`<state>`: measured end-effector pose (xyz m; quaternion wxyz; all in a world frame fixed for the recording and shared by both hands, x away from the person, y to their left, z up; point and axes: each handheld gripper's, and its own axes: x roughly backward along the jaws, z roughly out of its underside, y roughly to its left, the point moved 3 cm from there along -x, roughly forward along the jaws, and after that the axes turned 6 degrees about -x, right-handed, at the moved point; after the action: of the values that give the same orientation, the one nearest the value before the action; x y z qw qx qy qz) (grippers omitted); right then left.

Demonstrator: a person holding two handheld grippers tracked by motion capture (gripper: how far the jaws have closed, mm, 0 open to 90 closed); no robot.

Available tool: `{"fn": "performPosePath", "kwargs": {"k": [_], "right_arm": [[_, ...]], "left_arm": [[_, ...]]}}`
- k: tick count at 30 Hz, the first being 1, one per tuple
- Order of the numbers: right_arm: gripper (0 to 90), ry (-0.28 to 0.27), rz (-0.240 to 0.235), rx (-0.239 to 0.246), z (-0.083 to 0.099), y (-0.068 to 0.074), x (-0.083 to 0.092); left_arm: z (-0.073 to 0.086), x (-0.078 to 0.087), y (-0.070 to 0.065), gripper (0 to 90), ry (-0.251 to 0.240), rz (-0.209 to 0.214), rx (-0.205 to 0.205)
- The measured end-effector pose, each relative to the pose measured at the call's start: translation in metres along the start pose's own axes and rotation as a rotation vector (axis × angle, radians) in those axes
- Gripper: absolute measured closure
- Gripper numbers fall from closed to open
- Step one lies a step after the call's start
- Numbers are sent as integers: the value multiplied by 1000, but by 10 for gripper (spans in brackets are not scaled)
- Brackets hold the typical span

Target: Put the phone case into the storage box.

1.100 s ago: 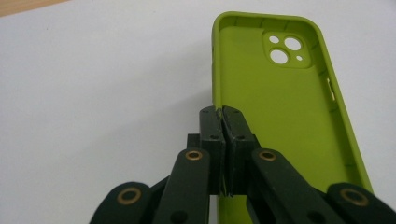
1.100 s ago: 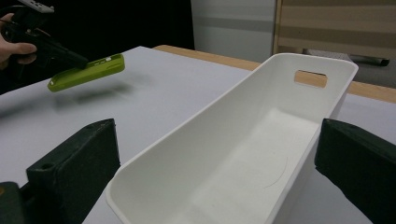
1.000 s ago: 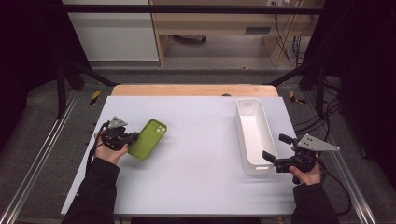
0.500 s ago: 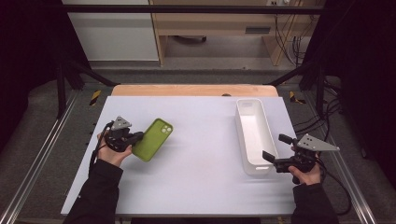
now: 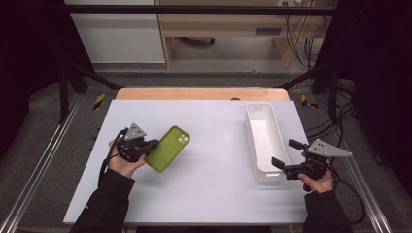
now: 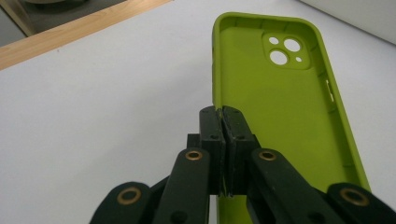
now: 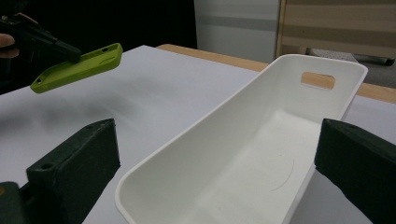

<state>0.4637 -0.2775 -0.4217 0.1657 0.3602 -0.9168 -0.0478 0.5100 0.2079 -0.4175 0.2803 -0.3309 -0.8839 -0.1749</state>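
Observation:
A lime-green phone case (image 5: 170, 148) hangs just above the left part of the white table, inner side up and camera cut-outs at its far end. My left gripper (image 5: 153, 144) is shut on its side wall. In the left gripper view the jaws pinch the case (image 6: 285, 107) at its left rim, where the left gripper (image 6: 223, 122) closes. The right gripper view shows the case (image 7: 77, 67) tilted in the air at upper left. My right gripper (image 5: 287, 154) stands open at the near end of a long white bin (image 5: 248, 131), one jaw either side of the bin (image 7: 210, 121).
The bin is empty, with a handle slot (image 7: 317, 80) in its far end. A wooden strip (image 5: 194, 93) runs along the table's far edge. Metal rails (image 5: 43, 160) flank the table, and cables (image 5: 350, 116) lie at the right.
My left gripper has carried the green case a little to the right, toward the table's middle. The right gripper and the bin have stayed put.

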Motion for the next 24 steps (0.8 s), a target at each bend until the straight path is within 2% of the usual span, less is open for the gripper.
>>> {"fn": "performPosePath", "kwargs": {"k": [14,24], "right_arm": [[5,6,-33,19,-7,16,-4],[5,36,-44,27,-9,25,-11]], "left_arm": [[-5,-6,-20,879,12,29,-46],[-9,-10,-37,879,19,54,-89]]}}
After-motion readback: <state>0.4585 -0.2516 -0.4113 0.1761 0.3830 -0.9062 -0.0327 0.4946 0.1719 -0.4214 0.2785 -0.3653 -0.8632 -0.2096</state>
